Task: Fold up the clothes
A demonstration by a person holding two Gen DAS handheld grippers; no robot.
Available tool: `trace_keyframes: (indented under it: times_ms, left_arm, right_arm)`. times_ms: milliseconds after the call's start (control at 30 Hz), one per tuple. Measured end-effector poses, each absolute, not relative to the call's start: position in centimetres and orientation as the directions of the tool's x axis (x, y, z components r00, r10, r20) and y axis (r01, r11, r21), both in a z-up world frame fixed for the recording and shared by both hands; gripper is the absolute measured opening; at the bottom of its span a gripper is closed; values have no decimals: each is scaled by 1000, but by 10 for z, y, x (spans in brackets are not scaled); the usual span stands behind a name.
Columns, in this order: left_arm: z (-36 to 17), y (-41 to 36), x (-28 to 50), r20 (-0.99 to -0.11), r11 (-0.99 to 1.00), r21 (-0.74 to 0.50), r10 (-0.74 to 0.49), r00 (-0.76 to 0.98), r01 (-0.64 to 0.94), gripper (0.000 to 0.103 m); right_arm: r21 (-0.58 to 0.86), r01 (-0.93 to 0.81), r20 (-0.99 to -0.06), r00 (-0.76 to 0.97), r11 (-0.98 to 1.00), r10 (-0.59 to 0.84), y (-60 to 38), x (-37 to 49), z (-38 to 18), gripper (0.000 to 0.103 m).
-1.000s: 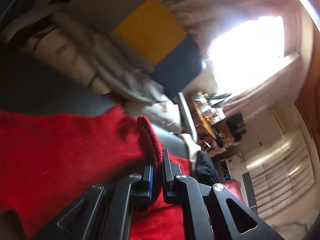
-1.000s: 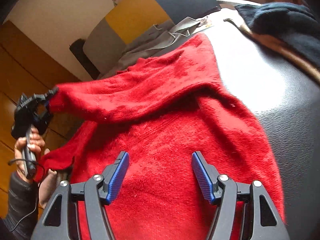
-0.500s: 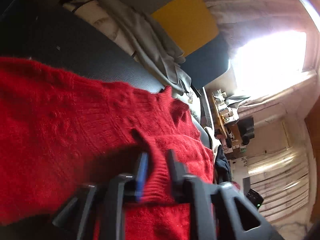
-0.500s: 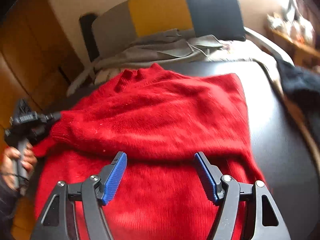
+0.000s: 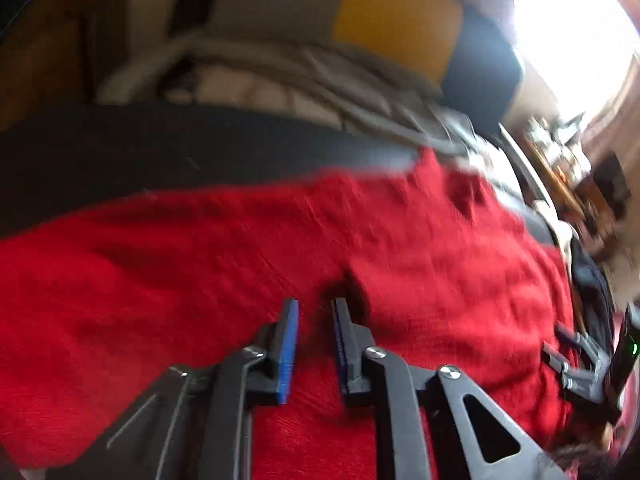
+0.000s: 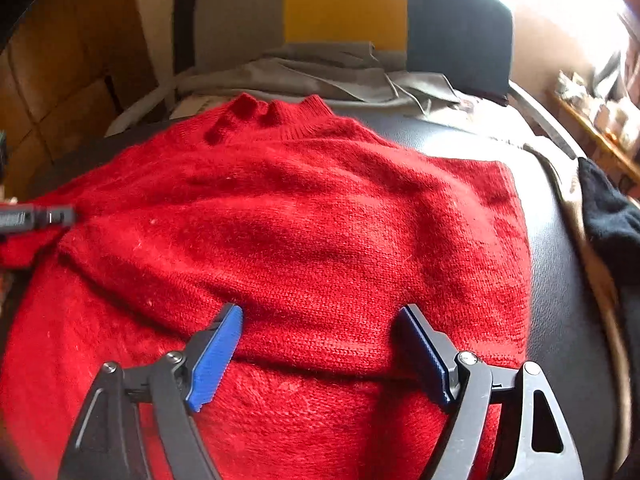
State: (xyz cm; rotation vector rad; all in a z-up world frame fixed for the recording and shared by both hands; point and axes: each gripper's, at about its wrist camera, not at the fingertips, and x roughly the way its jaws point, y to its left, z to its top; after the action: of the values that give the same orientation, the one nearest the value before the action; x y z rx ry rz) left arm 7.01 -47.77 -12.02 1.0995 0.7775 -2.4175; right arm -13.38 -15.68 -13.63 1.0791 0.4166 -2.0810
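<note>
Where spread, red sweater [image 6: 304, 216] collar-away.

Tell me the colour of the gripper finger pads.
Blue pads, clearest in the right wrist view.

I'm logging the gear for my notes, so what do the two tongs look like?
Both the left tongs and the right tongs have black frames with triangular cutouts and silver screws. The fingers carry ribbed blue pads.
</note>
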Motion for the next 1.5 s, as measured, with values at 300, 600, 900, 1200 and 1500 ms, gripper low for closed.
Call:
trace_keyframes:
  times_ms: [300, 600, 900, 1200, 1500]
  left_arm:
    - [-109, -434, 23, -701, -855, -368, -2, -714, 364, 29]
    - [-158, -427, -4, -724, -906, -255, -54, -687, 339, 28]
    - [-151, -434, -11, -737, -897, -289, -14, -675, 334, 29]
    - [-116, -452, -60, -732, -960, -189, -3, -681, 207, 46]
    - [-128, -479, -135, -769, -970, -195, 61, -636, 143, 57]
  right_arm:
    - [136, 728, -756, -362, -672, -546, -156, -185, -105, 81]
    - [89, 614, -786, -441, -784, -434, -151, -254, -143, 84]
    - [133, 611, -760, -442, -780, -476, -143, -262, -148, 88]
    - [149, 763, -754, -324, -629, -572, -184, -258, -109, 94]
    - [198, 830, -792, -178, -522, -584, -280, -293, -114, 54]
